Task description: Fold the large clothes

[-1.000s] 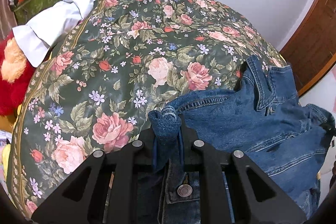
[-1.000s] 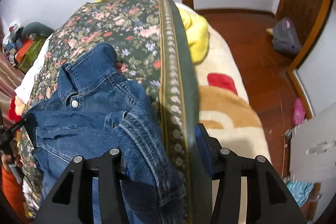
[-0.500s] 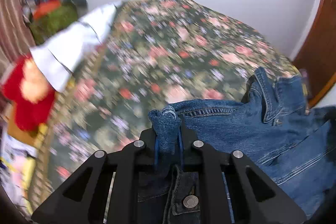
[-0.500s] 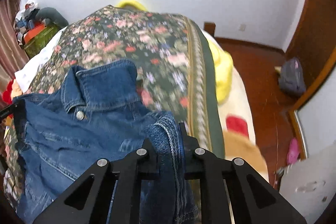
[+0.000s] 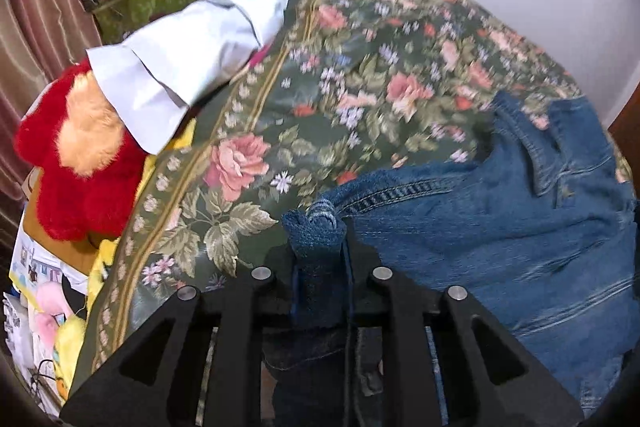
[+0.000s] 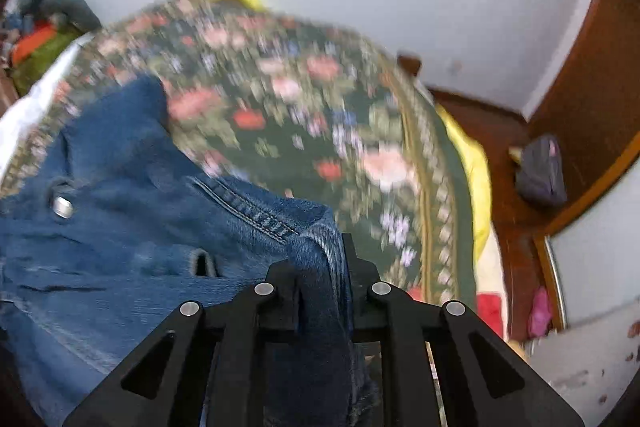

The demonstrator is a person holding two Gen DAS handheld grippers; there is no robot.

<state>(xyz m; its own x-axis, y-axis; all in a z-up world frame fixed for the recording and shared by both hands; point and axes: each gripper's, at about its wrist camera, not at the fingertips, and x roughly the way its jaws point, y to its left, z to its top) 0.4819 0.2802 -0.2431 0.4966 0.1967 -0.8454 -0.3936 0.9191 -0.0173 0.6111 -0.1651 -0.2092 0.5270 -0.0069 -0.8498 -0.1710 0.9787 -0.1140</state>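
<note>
Left gripper (image 5: 320, 247): jaws starting to open, but a bunched wad of denim jacket (image 5: 500, 227) is between them and the pads look pressed on it. Right gripper (image 6: 320, 267): clamped tight on another folded edge of the same jacket, cloth running down through the jaws.

Both grippers point steeply down toward the bed, one at each end of the jacket's near edge, so the garment is stretched between them.

Jacket location: lies on the floral bedspread (image 5: 320, 107), collar (image 5: 536, 147) away from the grippers, a metal button (image 6: 62, 207) showing near the collar in the right wrist view. Front panels rumpled, not flat.

Progress, my read: early. Jacket is gripped and being laid out or dragged into position; no clean fold visible yet. Sleeves, body halves and final squaring all appear left to do. Right wrist view is motion-blurred, so fine detail there is uncertain.

Surroundings: white garment (image 5: 192, 59) and red plush toy (image 5: 80, 167) at the bed's left edge, clear of the jacket. Yellow blanket (image 6: 476, 179) along the right edge.
</note>
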